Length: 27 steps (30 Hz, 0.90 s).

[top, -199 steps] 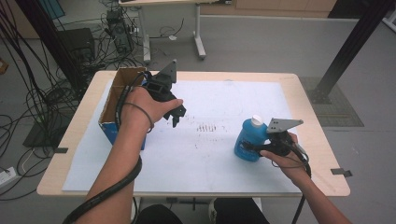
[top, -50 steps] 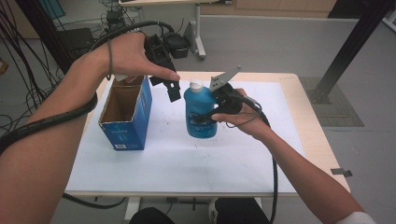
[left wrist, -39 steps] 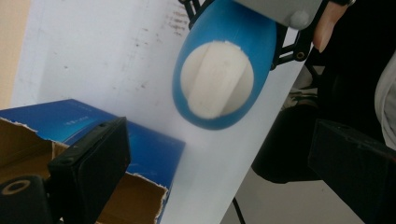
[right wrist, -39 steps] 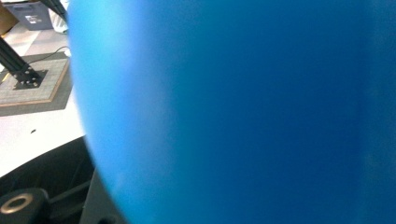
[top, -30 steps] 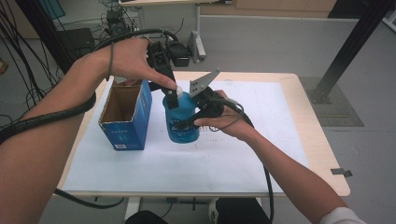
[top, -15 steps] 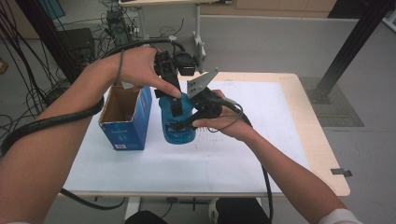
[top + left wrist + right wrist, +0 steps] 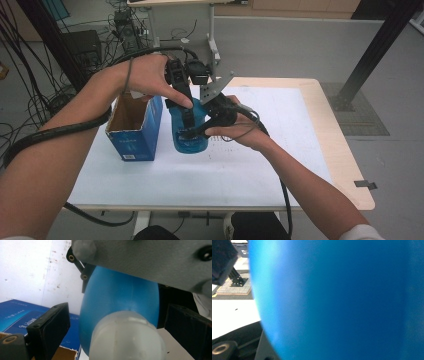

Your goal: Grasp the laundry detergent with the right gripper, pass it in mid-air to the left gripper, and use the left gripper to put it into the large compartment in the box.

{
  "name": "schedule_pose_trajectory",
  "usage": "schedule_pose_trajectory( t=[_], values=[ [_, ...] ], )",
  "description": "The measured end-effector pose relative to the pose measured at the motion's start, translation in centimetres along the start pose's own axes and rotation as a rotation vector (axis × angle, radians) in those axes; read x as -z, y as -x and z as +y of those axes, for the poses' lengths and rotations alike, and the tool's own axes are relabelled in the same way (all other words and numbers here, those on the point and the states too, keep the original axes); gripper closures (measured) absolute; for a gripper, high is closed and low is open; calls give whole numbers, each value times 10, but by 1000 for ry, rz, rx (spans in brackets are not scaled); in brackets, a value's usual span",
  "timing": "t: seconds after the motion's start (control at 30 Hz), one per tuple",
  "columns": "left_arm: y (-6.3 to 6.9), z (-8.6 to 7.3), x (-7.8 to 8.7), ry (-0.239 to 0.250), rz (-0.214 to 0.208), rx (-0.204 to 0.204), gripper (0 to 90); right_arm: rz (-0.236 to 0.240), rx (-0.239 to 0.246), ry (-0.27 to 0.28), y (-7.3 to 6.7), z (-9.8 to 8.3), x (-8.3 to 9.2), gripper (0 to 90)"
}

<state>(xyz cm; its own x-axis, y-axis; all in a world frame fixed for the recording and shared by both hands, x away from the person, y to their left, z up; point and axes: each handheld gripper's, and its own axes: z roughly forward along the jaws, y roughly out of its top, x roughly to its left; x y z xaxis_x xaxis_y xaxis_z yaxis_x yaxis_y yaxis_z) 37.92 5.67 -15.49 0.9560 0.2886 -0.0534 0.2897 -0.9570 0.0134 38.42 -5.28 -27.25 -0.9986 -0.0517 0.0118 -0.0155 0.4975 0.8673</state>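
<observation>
A: High view first. Where is the blue bottle (image 7: 190, 131)?

B: It sits upright at the middle of the white-covered worktop (image 7: 280, 165), just beside the open blue carton (image 7: 134, 131), on that carton's right. Whether its base rests on the worktop or hangs just above it cannot be told.

A: State of the right tool (image 7: 192, 131)?

B: It comes in from the right at the bottle's side. Its jaws are clamped on the bottle body, and its grey plate stands above the bottle.

A: And the left tool (image 7: 186, 117)?

B: It points down from above onto the bottle's top. The jaw spacing is hidden here by the hand and the tool body.

A: Left gripper view?

B: The left tool (image 7: 117, 332) looks down on the white cap (image 7: 127, 337) of the bottle (image 7: 117, 292). One black pad stands to each side of the cap with a visible gap; neither pad presses on it, so this tool is spread apart around the cap. The blue carton (image 7: 22, 317) lies at lower left, and the grey plate of the other tool crosses the top.

A: Right gripper view?

B: The bottle (image 7: 337, 300) wall lies right against the lens, blurred. A black jaw tip shows at upper left and jaw hardware at lower left, consistent with a firm grip on the body. A strip of white worktop (image 7: 232, 315) shows at the left.
</observation>
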Motion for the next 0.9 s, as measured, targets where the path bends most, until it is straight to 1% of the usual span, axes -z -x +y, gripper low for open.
schedule_pose_trajectory(
  t=[0.17, 0.2, 0.33, 0.57, 0.67, 0.7, 0.73, 0.87, 0.9],
  values=[
    [1, 0, -1, -1, -2, -4, 69, -1, 1, 0, -1, 0, 0, 439],
    [1, 0, -2, -2, -2, -5, 69, 1, -6, -2, -1, 0, 0, 439],
    [2, -1, -3, 0, -4, -7, 70, 2, 11, 6, 0, 0, -2, 439],
    [3, -1, -3, -2, 4, -7, 71, 0, 6, 3, 0, 1, -2, 439],
    [3, -2, -1, 6, 4, -5, 72, -4, 9, 9, -1, 1, -2, 439],
    [3, -2, -1, 6, 4, -5, 72, -4, -9, -6, -2, 1, -1, 439],
    [3, -3, -1, 5, 6, -7, 72, -4, -18, -13, -3, 1, -1, 439],
    [5, -5, -1, 3, 8, -3, 72, -5, -18, -13, -2, 1, -1, 439],
    [5, -5, -1, 3, 7, -3, 72, -6, -10, -9, -2, 2, -1, 439]
  ],
)
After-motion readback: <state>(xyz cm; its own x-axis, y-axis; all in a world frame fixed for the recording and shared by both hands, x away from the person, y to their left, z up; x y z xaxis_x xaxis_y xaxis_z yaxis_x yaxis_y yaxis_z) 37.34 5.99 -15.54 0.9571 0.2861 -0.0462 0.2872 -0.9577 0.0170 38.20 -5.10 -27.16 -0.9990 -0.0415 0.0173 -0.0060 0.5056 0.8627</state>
